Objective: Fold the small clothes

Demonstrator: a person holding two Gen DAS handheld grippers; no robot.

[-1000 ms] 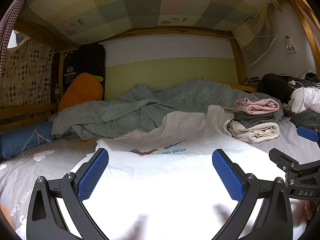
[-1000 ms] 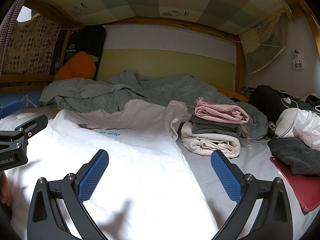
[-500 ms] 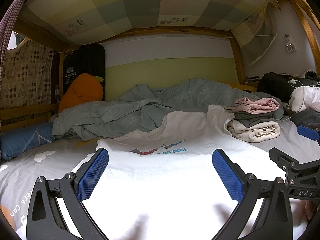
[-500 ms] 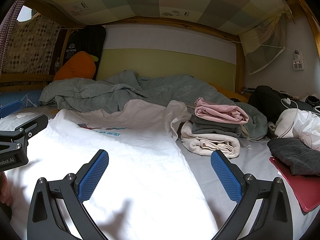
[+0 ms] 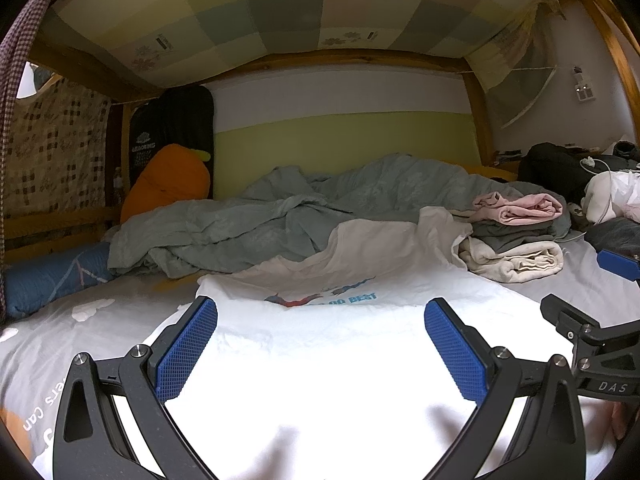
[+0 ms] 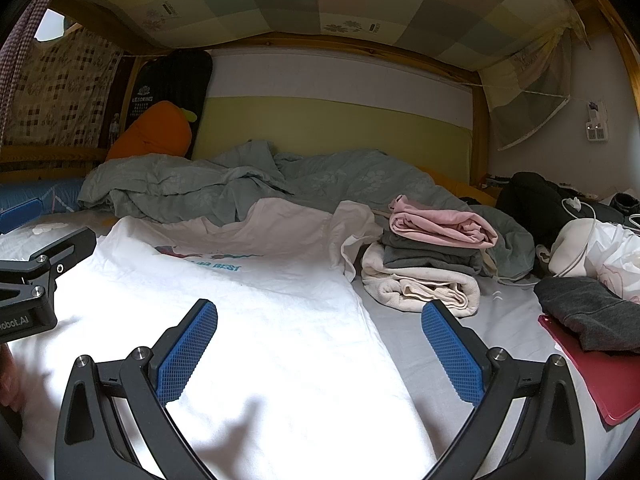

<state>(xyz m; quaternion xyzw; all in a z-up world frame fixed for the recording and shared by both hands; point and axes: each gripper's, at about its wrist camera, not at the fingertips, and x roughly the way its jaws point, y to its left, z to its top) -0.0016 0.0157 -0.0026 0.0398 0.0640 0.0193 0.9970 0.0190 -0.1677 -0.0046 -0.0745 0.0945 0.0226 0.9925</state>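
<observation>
- Both grippers hang wide apart over the bed: left gripper (image 5: 320, 344) and right gripper (image 6: 318, 344) each with blue pads spread and nothing between them.
- Biggest thing ahead and behind everything: the grey-green duvet (image 5: 288, 216), bunched up well beyond both tools.
- Next down in size, the white T-shirt (image 6: 248, 320), spread flat right under the jaws; the left tool sits over its middle, the right one over its right edge, with bare sheet just beyond that pad.
- Its printed chest (image 5: 328, 298) lies just ahead of the left gripper, collar end rumpled up against the duvet.
- Off to the right of the right gripper, the folded stack (image 6: 432, 260), pink piece on top — finished work, by the look of it.
- Change over the last second? Almost none — neither tool has moved, the shirt lies as it did.
- My read: this is a pause before the first fold, and the hem nearest the tools has yet to be pinched.
</observation>
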